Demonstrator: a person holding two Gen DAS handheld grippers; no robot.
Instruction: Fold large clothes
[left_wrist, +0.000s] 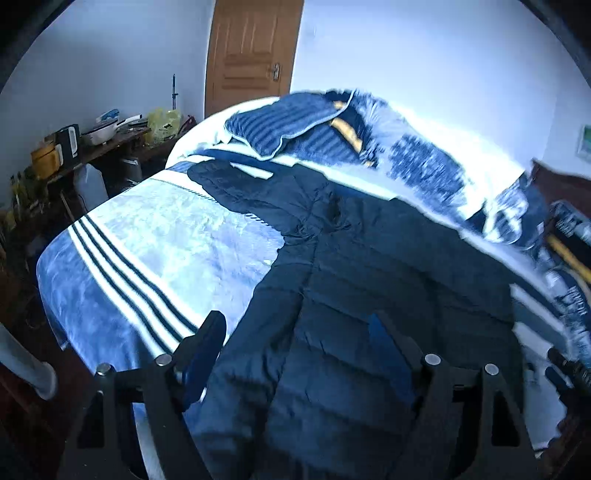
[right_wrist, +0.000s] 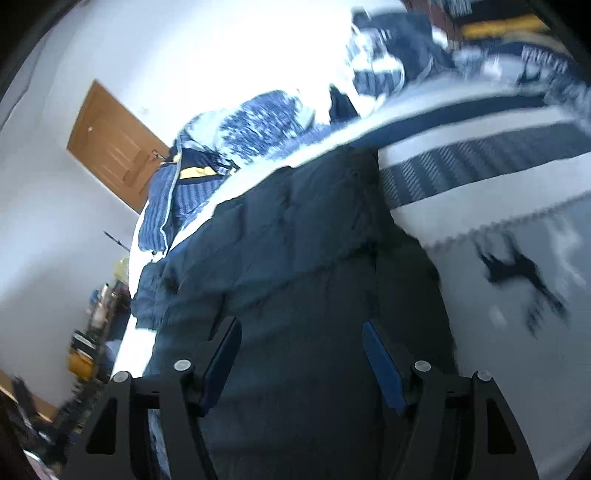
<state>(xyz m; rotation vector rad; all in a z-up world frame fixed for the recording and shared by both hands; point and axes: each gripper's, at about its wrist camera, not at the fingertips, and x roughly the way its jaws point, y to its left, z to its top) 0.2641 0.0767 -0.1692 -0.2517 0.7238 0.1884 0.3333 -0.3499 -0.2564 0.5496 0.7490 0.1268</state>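
Left wrist view. Room pale-walled. At 9 o'clock, a low dark shelf (left_wrist: 110, 144) stood against the wall, crowded with a white pot (left_wrist: 99, 133), a yellow container (left_wrist: 44, 157) and a yellow bag (left_wrist: 164, 123). At 12 o'clock, a brown wooden door (left_wrist: 251, 51), shut.

The surface was a bed spread with a blue-and-white blanket (left_wrist: 147, 243), dark stripes running across its near left part. At 12 to 1 o'clock on the bed lay a striped blue pillow (left_wrist: 284, 125), and beside it a heap of patterned blue bedding (left_wrist: 424, 162), blurred.

The dark quilted jacket (left_wrist: 369, 266) lay spread on the blanket from the centre down to 6 o'clock, one sleeve reaching toward 11 o'clock. The left gripper (left_wrist: 295, 347) hung above its lower part, fingers spread wide, holding nothing.

Right wrist view, tilted and smeared. Door (right_wrist: 114, 147) at 9 to 10 o'clock, pillow (right_wrist: 173, 199) just right of it, jacket (right_wrist: 303, 251) filling the centre. Blanket (right_wrist: 498, 229) at 3 o'clock carried dark bands and a black deer figure (right_wrist: 517, 277). The right gripper (right_wrist: 301, 354) stood over the jacket, fingers apart; whether they touched cloth could not be told.
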